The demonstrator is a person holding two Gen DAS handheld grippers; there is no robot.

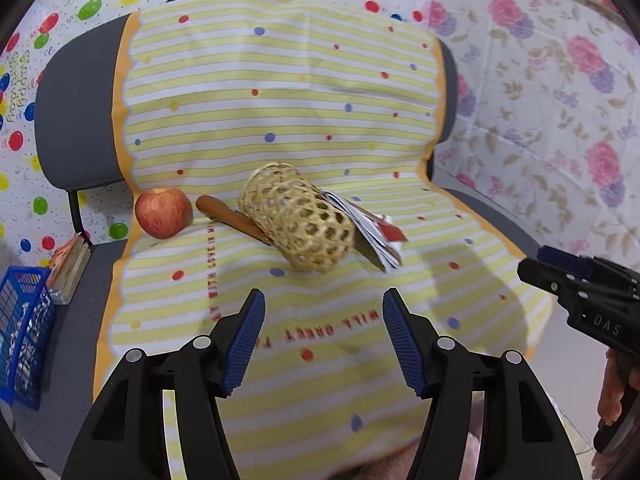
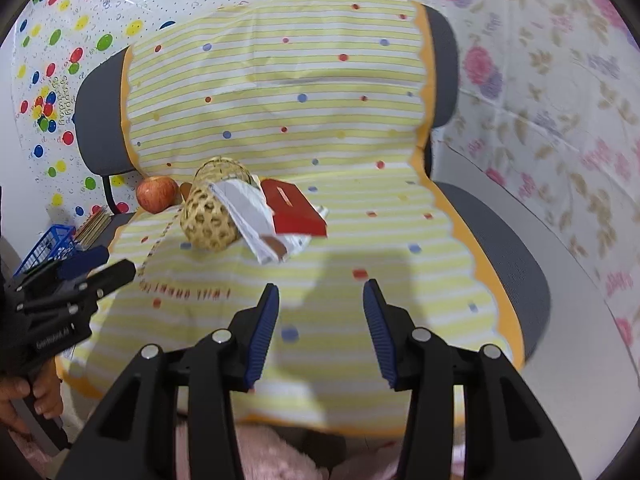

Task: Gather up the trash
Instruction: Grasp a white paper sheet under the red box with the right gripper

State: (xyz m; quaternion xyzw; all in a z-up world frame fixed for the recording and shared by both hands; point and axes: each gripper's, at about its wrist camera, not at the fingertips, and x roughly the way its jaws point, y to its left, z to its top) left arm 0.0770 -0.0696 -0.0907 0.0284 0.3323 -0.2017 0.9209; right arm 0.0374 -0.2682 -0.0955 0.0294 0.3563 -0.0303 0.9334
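A woven bamboo basket (image 1: 298, 218) (image 2: 212, 210) lies on its side on the striped cloth of a chair seat. White and red paper wrappers (image 1: 370, 232) (image 2: 256, 220) spill from its mouth, and a red box (image 2: 296, 210) lies beside them. A red apple (image 1: 163, 212) (image 2: 157, 194) and a brown wooden handle (image 1: 230, 216) lie left of the basket. My left gripper (image 1: 324, 300) hangs open above the cloth, short of the basket. My right gripper (image 2: 322, 290) is open too, nothing between its pads, short of the wrappers.
The yellow striped cloth (image 1: 280, 100) (image 2: 280, 92) drapes the grey office chair (image 1: 76, 120) (image 2: 504, 240). A blue plastic crate (image 1: 24, 328) (image 2: 48, 246) and a stack of books (image 1: 70, 268) sit on the floor to the left. Patterned sheets cover the walls.
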